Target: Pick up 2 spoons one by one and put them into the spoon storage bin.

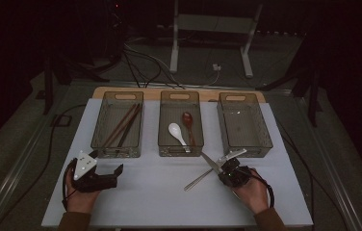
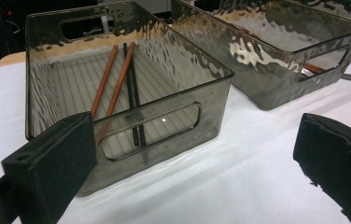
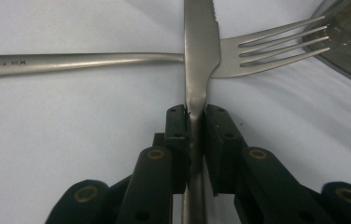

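Observation:
A steel knife (image 3: 200, 51) lies on the white table across a steel fork (image 3: 117, 58), whose tines (image 3: 281, 44) point toward a bin corner. My right gripper (image 3: 197, 122) is shut on the knife's handle, both pads tight against it. From above, the knife (image 1: 210, 161) and fork (image 1: 199, 179) form a cross just ahead of the right gripper (image 1: 222, 172), which a hand holds at the front right. At the front left my left gripper (image 1: 110, 168) rests with its jaws wide open. Nothing is between them in the left gripper view (image 2: 192, 182).
Three smoky clear bins stand in a row at the back. The left bin (image 1: 117, 151) holds chopsticks (image 1: 123, 126). The middle bin (image 1: 180, 153) holds a white spoon (image 1: 176, 132) and a brown spoon (image 1: 187, 120). The right bin (image 1: 245, 125) sits just behind the fork.

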A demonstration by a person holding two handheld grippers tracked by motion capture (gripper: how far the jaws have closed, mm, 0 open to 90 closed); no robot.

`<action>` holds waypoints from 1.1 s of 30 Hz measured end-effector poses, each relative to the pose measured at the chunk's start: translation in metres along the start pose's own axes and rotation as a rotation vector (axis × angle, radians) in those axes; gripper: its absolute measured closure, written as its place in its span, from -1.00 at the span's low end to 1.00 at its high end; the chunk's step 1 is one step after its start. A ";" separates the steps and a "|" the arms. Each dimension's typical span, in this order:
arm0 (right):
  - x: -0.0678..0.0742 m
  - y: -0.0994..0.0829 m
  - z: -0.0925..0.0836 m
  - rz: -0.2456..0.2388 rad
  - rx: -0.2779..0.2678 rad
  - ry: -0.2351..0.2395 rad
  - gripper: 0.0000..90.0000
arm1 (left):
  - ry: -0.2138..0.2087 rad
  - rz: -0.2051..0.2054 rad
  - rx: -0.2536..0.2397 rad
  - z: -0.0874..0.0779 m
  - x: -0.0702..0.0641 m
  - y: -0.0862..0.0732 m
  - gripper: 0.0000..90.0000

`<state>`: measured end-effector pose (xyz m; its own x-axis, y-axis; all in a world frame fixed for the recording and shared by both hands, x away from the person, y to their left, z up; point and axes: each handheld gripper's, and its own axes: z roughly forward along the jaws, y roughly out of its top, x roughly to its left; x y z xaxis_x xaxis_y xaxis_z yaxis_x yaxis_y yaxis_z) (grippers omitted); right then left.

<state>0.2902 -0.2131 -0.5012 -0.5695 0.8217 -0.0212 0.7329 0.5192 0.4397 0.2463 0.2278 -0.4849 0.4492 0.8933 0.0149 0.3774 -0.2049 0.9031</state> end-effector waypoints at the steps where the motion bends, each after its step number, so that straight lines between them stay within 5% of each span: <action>1: 0.000 -0.001 0.000 0.002 -0.005 -0.001 0.79 | 0.000 0.001 0.000 0.000 0.000 0.000 -0.98; 8: -0.001 -0.002 -0.001 0.016 -0.029 -0.033 0.79 | 0.000 -0.001 -0.001 0.000 0.000 0.000 -0.98; 33: -0.016 -0.007 -0.024 0.089 -0.156 -0.038 0.79 | 0.000 -0.002 0.001 0.001 0.000 0.000 -0.98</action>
<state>0.2854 -0.2356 -0.4824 -0.4879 0.8728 -0.0088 0.7113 0.4034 0.5755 0.2469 0.2280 -0.4853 0.4483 0.8938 0.0128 0.3795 -0.2033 0.9026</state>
